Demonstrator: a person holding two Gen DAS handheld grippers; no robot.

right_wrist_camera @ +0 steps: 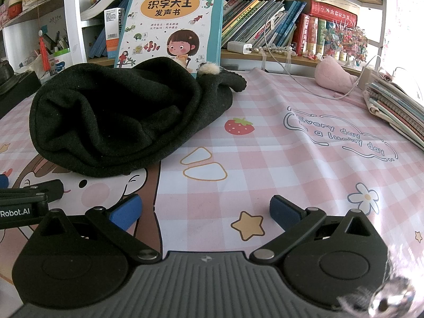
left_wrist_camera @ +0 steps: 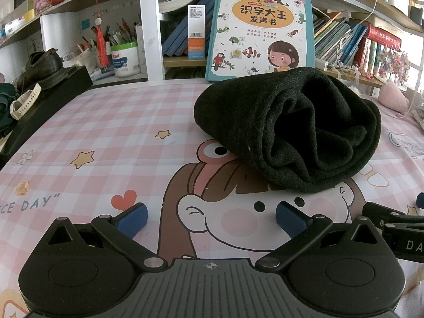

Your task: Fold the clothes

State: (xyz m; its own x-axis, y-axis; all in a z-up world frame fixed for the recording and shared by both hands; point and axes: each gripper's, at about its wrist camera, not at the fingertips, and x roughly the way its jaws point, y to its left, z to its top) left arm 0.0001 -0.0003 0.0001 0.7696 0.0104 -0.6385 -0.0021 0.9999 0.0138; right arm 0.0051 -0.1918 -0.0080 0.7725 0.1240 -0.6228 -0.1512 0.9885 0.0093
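Observation:
A black knitted garment lies folded in a thick bundle on the pink checked table mat. In the right wrist view the same garment lies at the upper left, with a small fur trim at its far end. My left gripper is open and empty, a short way in front of the garment. My right gripper is open and empty, in front of and to the right of the garment. The right gripper's arm shows at the right edge of the left wrist view.
A children's book stands against the bookshelf behind the garment. A black box with a shoe sits at the left. A pink plush toy, a white cable and a stack of books lie at the right.

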